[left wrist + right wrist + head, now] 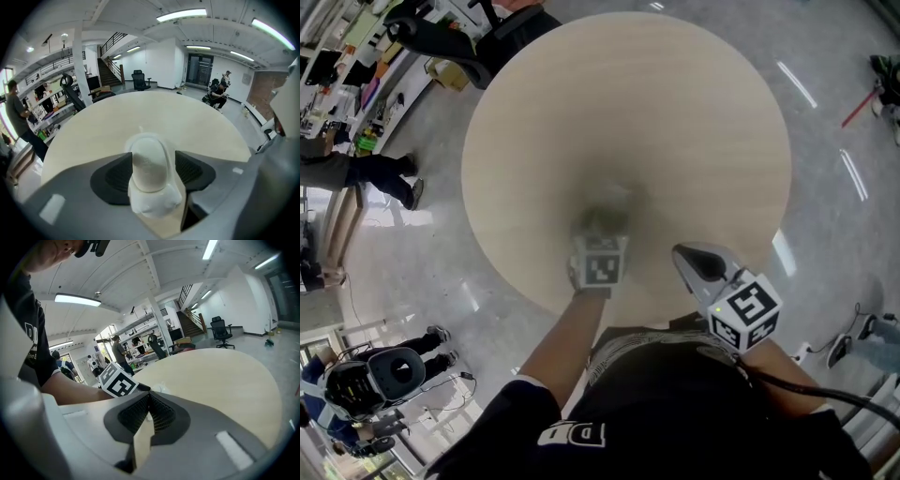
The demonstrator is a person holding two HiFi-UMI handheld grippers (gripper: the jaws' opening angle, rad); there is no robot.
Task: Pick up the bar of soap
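Left gripper view: the film-wrapped bar of soap point(150, 176), on the counter point(140, 112), is being straddled by the released left claw point(153, 158), its long axis running along the claw's line between the jaws, while the right claw point(149, 401) is being held clenched and empty, farther off.

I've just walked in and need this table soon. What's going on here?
A person stands at the round table with a gripper in each hand. The left gripper is down at the tabletop, its jaws open on either side of a white wrapped bar of soap, which is not yet clamped. The right gripper hangs near the table's edge, shut and empty.
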